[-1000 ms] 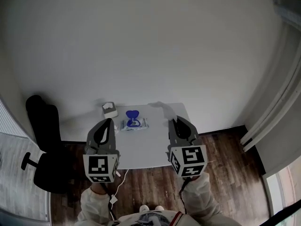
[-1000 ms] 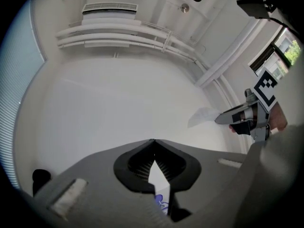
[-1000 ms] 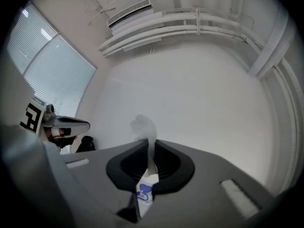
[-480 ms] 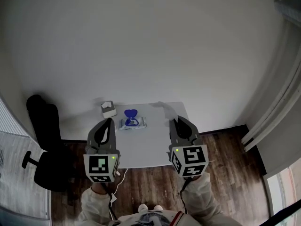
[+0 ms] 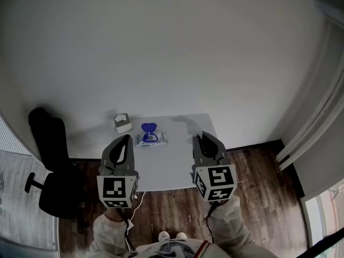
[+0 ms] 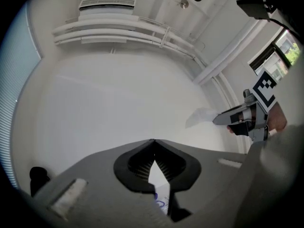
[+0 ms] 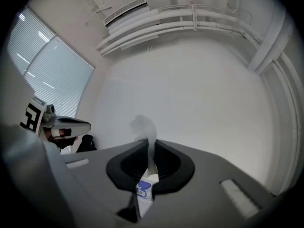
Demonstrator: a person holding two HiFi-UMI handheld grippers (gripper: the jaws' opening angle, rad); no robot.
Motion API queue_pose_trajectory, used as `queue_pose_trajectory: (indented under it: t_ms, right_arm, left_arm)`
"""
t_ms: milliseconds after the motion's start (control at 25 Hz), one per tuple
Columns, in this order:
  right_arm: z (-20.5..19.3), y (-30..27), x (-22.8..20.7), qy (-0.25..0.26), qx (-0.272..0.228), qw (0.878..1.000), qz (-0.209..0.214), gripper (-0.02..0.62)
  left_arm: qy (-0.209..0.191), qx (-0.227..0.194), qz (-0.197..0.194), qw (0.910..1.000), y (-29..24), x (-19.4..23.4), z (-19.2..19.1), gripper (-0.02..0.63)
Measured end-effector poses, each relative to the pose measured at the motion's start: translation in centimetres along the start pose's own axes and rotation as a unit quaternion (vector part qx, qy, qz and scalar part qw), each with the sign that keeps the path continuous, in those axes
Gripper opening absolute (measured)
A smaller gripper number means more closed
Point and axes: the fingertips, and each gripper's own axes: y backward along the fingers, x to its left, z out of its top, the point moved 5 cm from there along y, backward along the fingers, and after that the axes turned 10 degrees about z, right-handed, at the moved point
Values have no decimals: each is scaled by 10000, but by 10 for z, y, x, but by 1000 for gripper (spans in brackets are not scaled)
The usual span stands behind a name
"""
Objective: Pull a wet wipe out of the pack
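The wet wipe pack [image 5: 151, 139] lies at the far side of the small white table [image 5: 166, 171], its blue lid standing open. In the head view my right gripper [image 5: 200, 137] hovers over the table's right side. It is shut on a white wet wipe [image 5: 185, 123], which is clear of the pack. In the right gripper view the wipe [image 7: 144, 126] rises out of the closed tips of the right gripper [image 7: 148, 141]. My left gripper [image 5: 127, 137] is over the table's left side, shut and holding nothing. The left gripper view shows the left gripper [image 6: 153, 141] and, beyond it, the pack [image 6: 161, 201].
A small white tissue box [image 5: 123, 123] stands at the table's far left corner, close to the pack. A black office chair [image 5: 51, 160] is left of the table. Dark wood floor [image 5: 258, 176] surrounds it, with a white wall behind.
The left gripper has drifted a little. The right gripper stays put with the wipe in it, and the pack has not moved on the table.
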Motion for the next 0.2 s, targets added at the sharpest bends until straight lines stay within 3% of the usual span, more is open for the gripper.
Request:
queue_pose_trajectory:
  t_ms: [200]
  right_arm:
    - [-4,-9,5,-39,41,10000,80,14]
  left_arm:
    - [-14,-1,4,10000,-4,6,-3,2]
